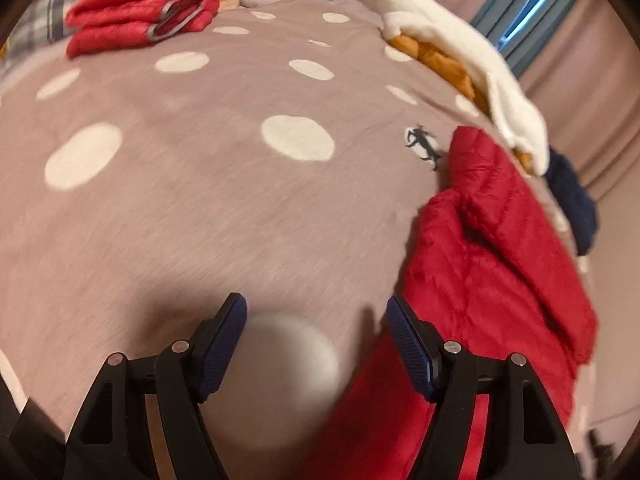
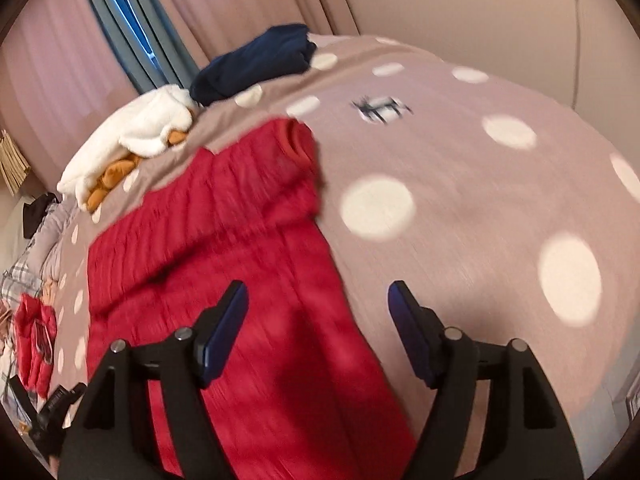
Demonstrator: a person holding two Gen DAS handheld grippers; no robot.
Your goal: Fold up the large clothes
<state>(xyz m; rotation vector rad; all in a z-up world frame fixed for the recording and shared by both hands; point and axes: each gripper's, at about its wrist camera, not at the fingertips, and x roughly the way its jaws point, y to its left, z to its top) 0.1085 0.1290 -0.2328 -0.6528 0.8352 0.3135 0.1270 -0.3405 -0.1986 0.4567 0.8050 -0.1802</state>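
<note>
A red quilted jacket (image 1: 492,264) lies on the dotted taupe bedspread (image 1: 224,208), partly folded, with a sleeve laid over its body. In the right wrist view the jacket (image 2: 240,272) fills the lower left and middle. My left gripper (image 1: 316,312) is open and empty, just above the bedspread, with the jacket's edge under its right finger. My right gripper (image 2: 318,300) is open and empty, hovering over the jacket's right edge. Both views are blurred by motion.
A folded red jacket (image 1: 144,12) sits at the far left of the bed. A white fleece garment (image 1: 452,52) over an orange one (image 1: 444,64) and a navy garment (image 2: 256,64) lie near the curtain side. The other gripper's body (image 2: 52,408) shows at the lower left.
</note>
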